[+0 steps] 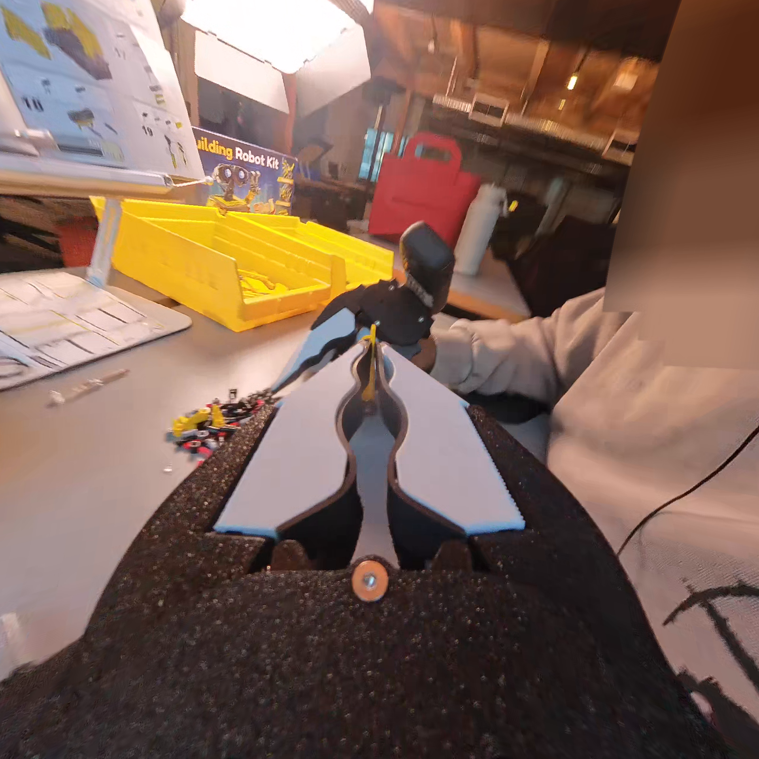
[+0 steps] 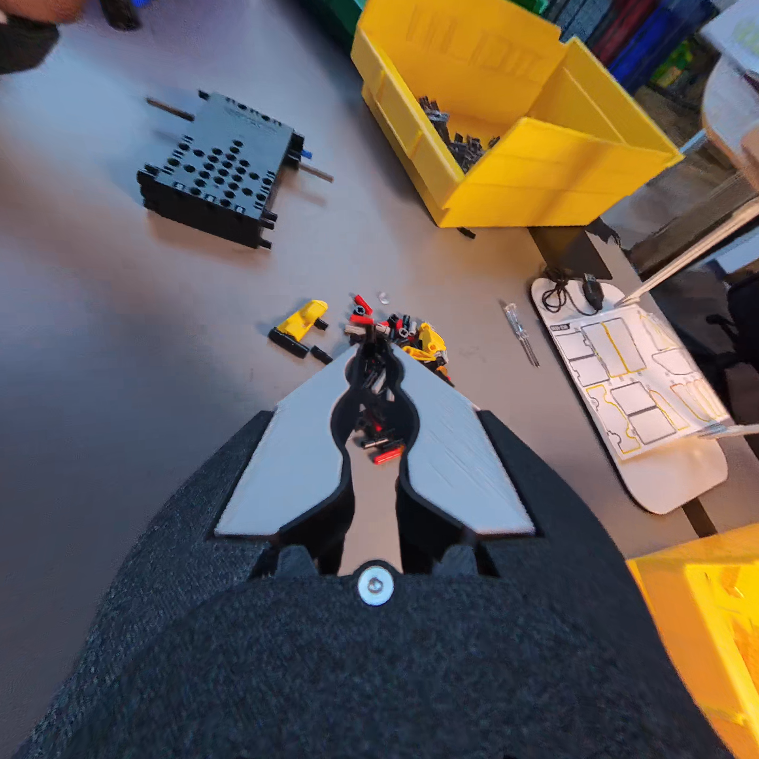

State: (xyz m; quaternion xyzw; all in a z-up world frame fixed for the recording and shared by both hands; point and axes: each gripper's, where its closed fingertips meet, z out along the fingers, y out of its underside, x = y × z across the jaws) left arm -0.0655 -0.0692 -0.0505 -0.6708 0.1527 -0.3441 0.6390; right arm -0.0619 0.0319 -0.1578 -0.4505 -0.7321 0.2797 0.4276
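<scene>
Yellow strip (image 1: 371, 361) is sitting pinched in left gripper (image 1: 371, 349), while right gripper (image 2: 371, 349) is closing on a black piece (image 2: 369, 343) over the parts pile (image 2: 400, 332), seen only there.

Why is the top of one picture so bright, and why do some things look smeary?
In the left wrist view a white lamp panel glares until it washes out, and the ceiling behind is smeared. In the right wrist view the light is even, but the yellow plastic bin and the flat black block with round holes look soft, and the edges bend from the wide lens.
</scene>
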